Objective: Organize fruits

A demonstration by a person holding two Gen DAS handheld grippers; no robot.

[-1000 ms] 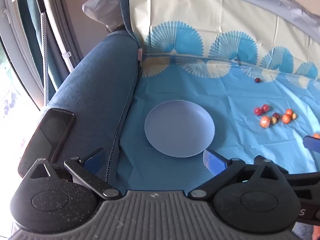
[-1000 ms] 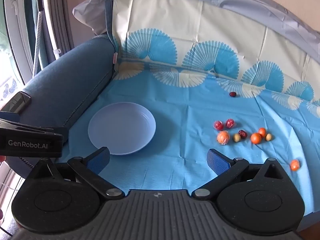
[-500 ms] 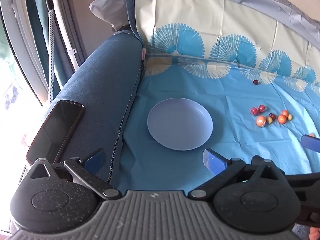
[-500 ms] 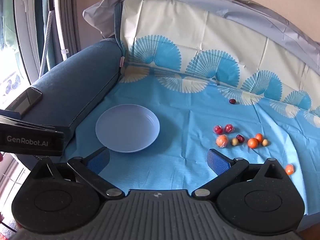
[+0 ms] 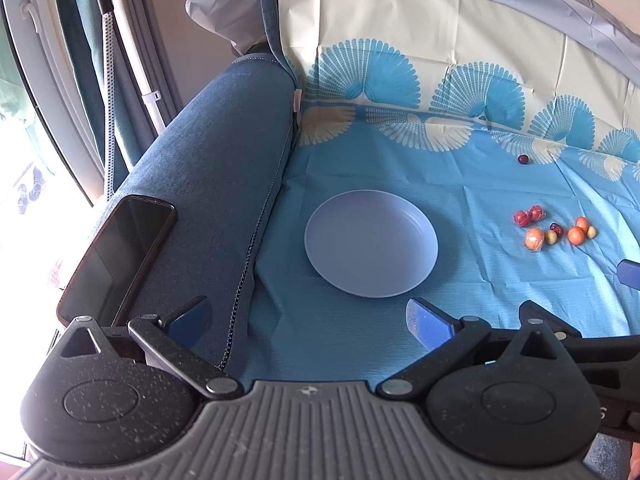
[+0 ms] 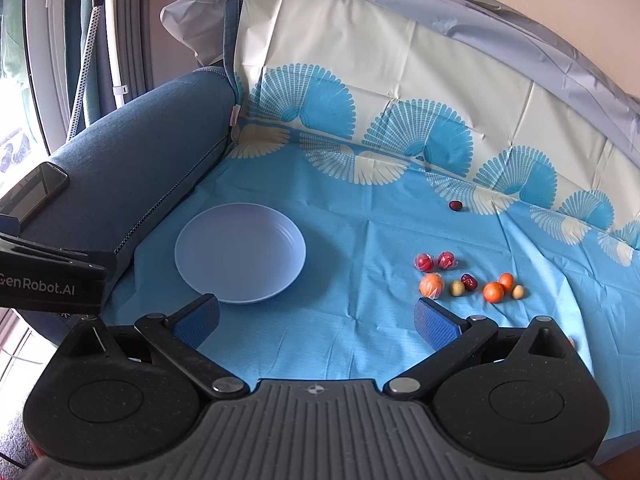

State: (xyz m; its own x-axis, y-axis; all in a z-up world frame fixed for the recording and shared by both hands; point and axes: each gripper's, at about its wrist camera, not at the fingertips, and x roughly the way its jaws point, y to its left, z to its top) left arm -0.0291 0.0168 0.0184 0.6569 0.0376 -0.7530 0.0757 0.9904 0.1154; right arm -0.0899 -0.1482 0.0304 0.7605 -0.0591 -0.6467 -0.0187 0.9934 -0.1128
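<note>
An empty lilac plate (image 5: 371,243) (image 6: 240,253) lies on the blue cloth over the sofa seat. Right of it sits a cluster of small fruits (image 6: 468,278) (image 5: 554,227): two wrapped red ones (image 6: 434,261), orange ones (image 6: 431,285) (image 6: 494,291), small pale ones and a dark red one. A lone dark fruit (image 6: 455,205) (image 5: 523,159) lies farther back. My left gripper (image 5: 308,320) is open and empty, in front of the plate. My right gripper (image 6: 316,320) is open and empty, between plate and fruits, short of both.
The blue sofa armrest (image 5: 208,184) rises on the left with a black phone (image 5: 116,256) lying on it. The patterned cloth (image 6: 400,92) runs up the backrest. A window and curtains (image 5: 48,80) are at far left. One orange fruit (image 6: 571,342) peeks out by my right gripper's body.
Both grippers have drawn back and up from the seat, so plate and fruits look smaller and farther. Both stayed open and empty. Nothing on the cloth moved.
</note>
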